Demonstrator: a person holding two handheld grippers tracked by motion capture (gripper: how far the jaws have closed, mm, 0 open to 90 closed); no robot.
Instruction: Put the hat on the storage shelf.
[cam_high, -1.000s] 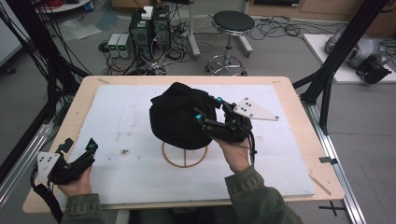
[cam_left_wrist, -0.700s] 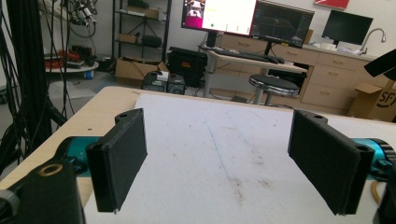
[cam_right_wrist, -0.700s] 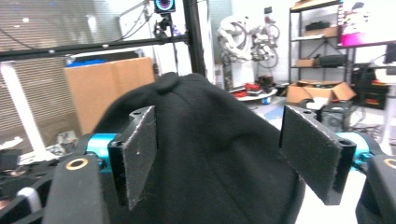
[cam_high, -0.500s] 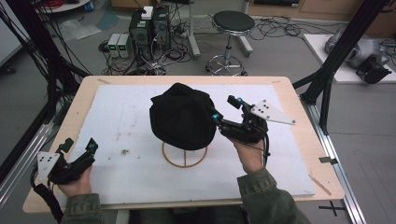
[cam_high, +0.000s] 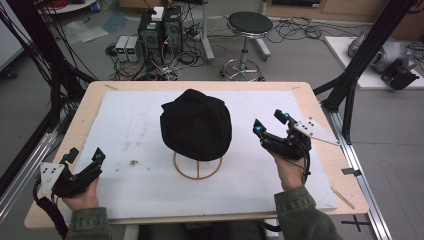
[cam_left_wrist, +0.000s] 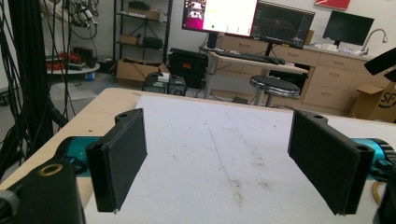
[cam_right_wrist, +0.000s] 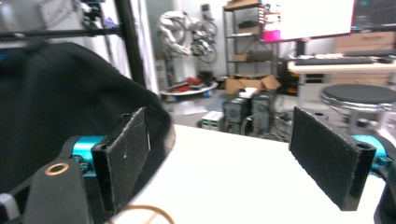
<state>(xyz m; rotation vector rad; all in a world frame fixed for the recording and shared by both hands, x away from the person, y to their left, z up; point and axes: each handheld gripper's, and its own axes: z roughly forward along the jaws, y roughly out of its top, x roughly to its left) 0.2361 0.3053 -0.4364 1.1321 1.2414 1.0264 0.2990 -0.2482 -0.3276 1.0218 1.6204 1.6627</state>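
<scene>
Right hand-held gripper off to the right of the black hat, clear of the cloth, pads apart and bare; jaws just been opening, nothing between them. In the right gripper view, right hand-held gripper with its two black pads spread wide, white board between them, hat bulging past the left pad as a dark mass, close beside but not pinched. Pointing up and away across the bench, roughly along the hat's right flank rather than at it.

Hat itself draped over a wire stand, crown up, sitting a little behind the middle of the white board, ring foot of the stand poking out below the hem on the near side. No strong long axis: a rounded dome, slightly wider across than deep.

Left hand-held gripper well apart from the hat, down at the near left corner of the board, resting low with pads open and empty; in the left gripper view, left hand-held gripper framing bare stained board only.

Nearer of the two to the hat: the right one by a good margin. Likely turning point for any next move: swinging left and inward to meet the hat's right side, or backing off further right.
</scene>
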